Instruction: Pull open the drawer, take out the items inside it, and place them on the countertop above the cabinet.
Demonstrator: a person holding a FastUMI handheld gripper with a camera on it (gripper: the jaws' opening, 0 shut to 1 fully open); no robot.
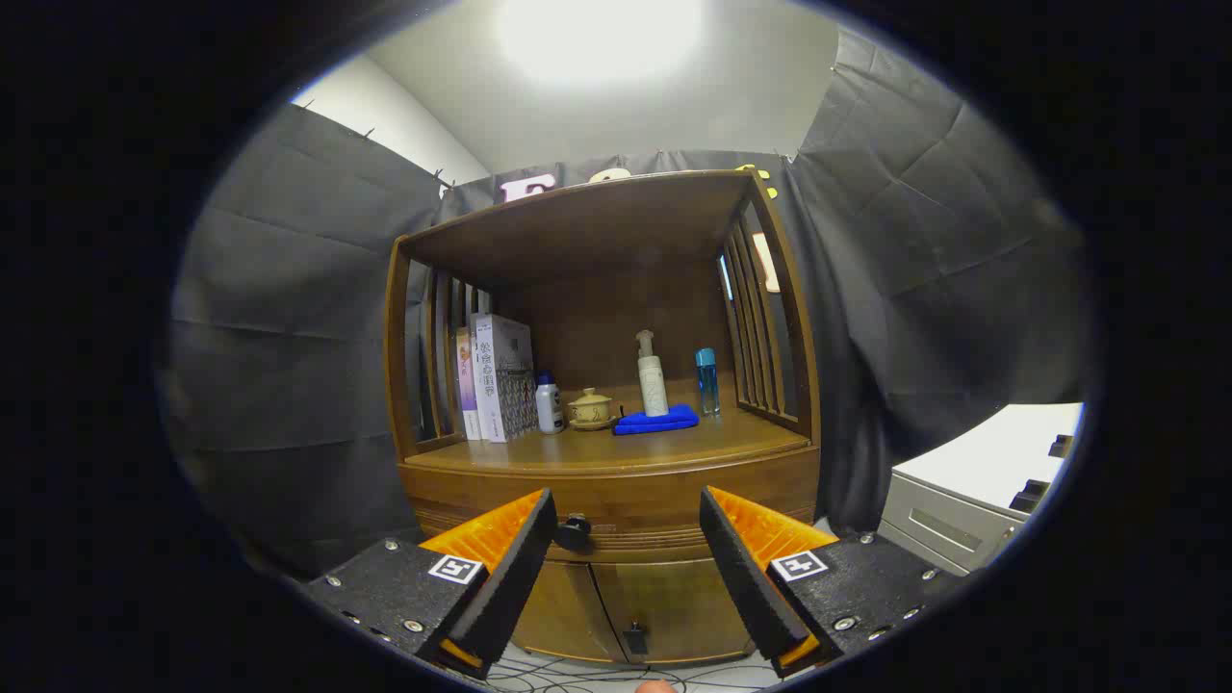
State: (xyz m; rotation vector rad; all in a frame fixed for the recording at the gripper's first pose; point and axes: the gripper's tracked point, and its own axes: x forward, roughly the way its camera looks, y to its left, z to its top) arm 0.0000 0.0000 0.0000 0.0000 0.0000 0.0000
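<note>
The cabinet (606, 462) is faced squarely, so that its drawer (626, 534) can be drawn straight out; the drawer is seen shut, a narrow band under the counter (616, 450), and its contents are hidden. The counter's front strip is left bare, which is judged the likely landing place for the items; further back are stood books (500, 377), a pump bottle (652, 375) on a blue cloth (656, 420), a small white bottle (549, 402), a lidded cup (590, 407) and a blue bottle (707, 381). The gripper (628, 520) is held with its jaws spread wide and empty, level with the drawer. The knob (575, 531) lies between them, close to the left finger, so a shift leftward is judged necessary before closing.
</note>
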